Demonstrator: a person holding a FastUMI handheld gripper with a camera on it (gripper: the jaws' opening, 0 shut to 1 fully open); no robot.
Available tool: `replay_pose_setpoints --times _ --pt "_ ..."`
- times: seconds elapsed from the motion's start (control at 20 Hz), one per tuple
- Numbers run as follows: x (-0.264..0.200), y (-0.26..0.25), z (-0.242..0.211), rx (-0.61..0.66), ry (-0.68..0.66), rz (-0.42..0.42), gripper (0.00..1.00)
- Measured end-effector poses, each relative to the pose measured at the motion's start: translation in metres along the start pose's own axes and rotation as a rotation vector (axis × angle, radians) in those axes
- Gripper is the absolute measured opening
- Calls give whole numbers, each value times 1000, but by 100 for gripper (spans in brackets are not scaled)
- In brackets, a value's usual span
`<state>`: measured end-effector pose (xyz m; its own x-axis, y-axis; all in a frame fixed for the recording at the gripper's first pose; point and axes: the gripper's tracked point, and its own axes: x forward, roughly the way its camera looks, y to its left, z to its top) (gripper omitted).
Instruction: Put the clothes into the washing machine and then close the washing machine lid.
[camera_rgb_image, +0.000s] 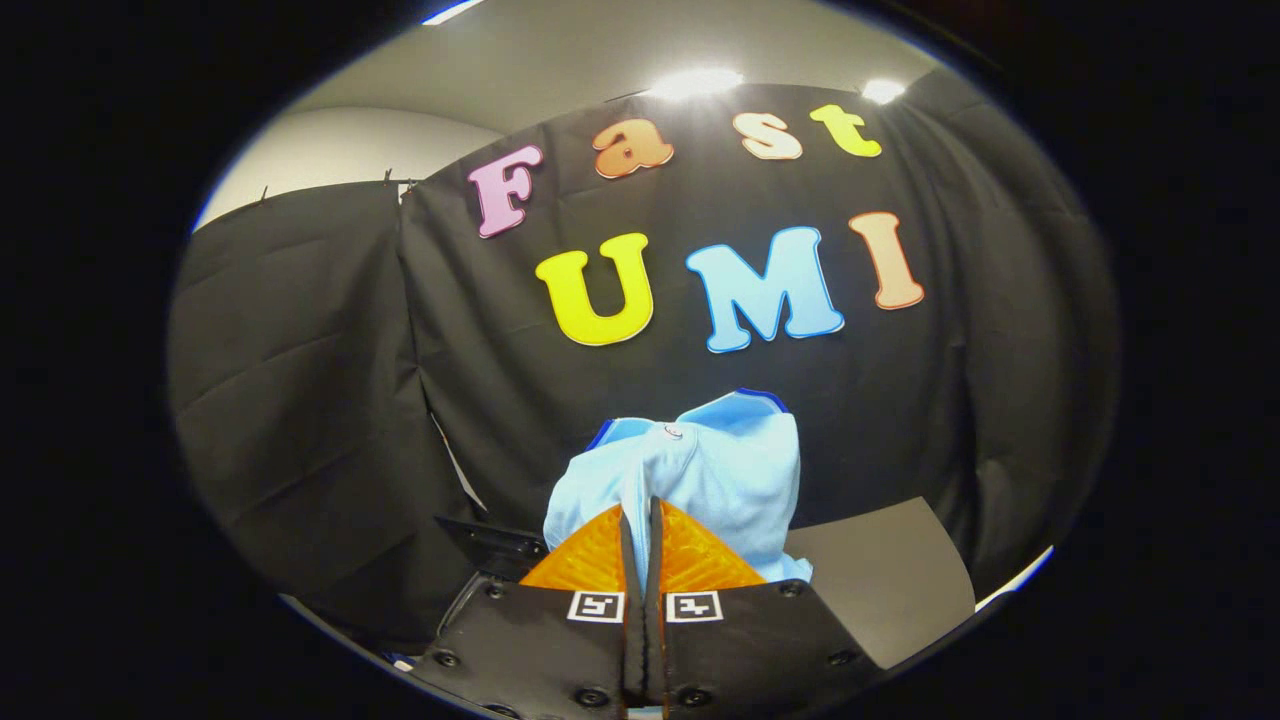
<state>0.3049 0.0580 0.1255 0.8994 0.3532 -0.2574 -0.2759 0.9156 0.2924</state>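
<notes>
A light blue garment (700, 470) with a dark blue collar edge and a small button hangs bunched up between and just ahead of my fingers. My gripper (640, 515) is shut on a fold of this cloth, both fingers pressed close together with the fabric pinched between them. The garment is lifted up in front of the black booth wall. Its lower part is hidden behind the fingers.
A grey flat surface (890, 590) lies beyond the fingers to the right. A dark angled panel (495, 545) sits to the left, just past the fingers. Black cloth walls close in the back and both sides.
</notes>
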Motion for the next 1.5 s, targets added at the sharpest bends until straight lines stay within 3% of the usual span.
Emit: replay_pose_setpoints --times 0.5,0.85,1.1,1.5 --pt "1 102 -10 -51 7 138 1" --pt "16 185 -37 -3 30 237 1" --pt "32 228 -60 -24 51 262 1" --pt "68 264 -119 -47 117 230 1"
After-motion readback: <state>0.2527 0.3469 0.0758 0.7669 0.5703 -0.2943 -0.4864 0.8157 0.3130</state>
